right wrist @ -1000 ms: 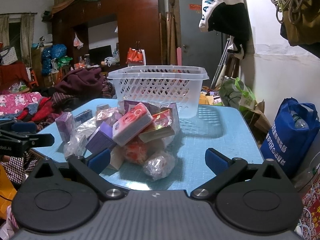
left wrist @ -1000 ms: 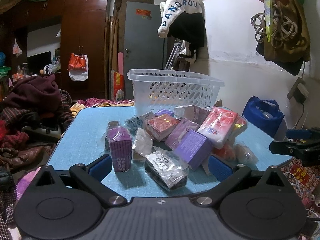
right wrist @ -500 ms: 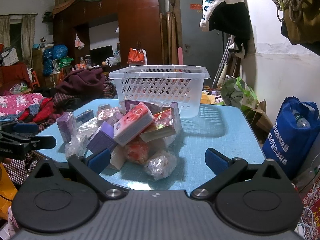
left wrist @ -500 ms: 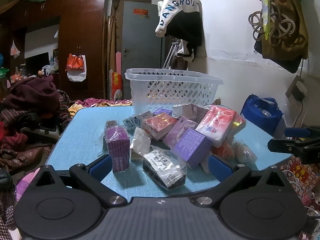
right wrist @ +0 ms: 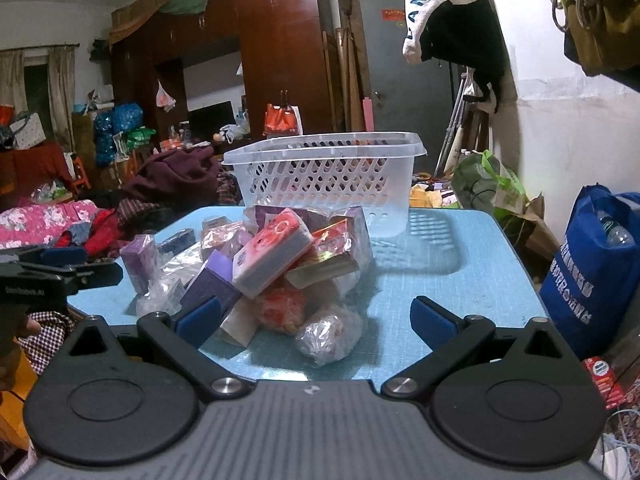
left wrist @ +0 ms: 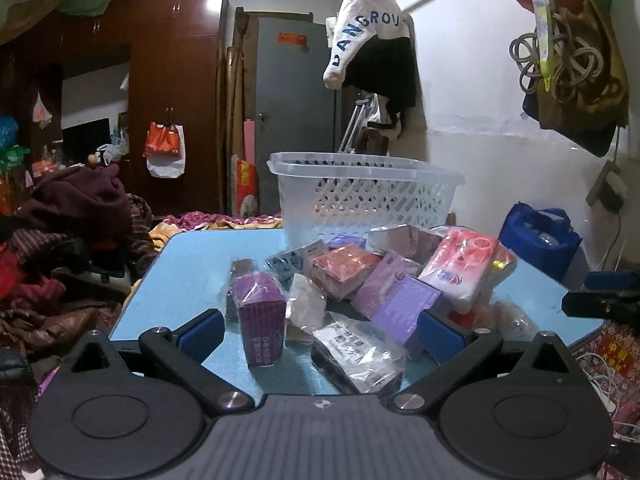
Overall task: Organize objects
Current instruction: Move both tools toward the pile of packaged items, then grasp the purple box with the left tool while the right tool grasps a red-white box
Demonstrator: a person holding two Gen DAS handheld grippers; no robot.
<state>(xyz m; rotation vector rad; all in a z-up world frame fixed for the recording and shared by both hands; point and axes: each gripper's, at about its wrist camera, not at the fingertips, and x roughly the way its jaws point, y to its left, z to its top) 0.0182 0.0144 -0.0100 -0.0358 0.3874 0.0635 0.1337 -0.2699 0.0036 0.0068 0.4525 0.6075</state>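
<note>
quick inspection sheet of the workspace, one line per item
surface: blue table, square-textured top
job's things: pile of wrapped boxes and packets at centre; white lattice basket behind the pile, contents not visible
clutter: purple box standing upright, apart on the pile's left
grippers: left gripper and right gripper both open, holding nothing
cables: coiled rope hanging on the wall
surroundings: wardrobe, grey door, blue bag

We counted 1 white lattice basket (left wrist: 362,194) on the surface (left wrist: 188,264). Approx. a dozen wrapped packets in 1 heap (left wrist: 360,280); exact no. unclear, they overlapped. Incl. 2 purple boxes (left wrist: 262,320) (left wrist: 406,310) and 1 pink-white pack (left wrist: 460,268).
</note>
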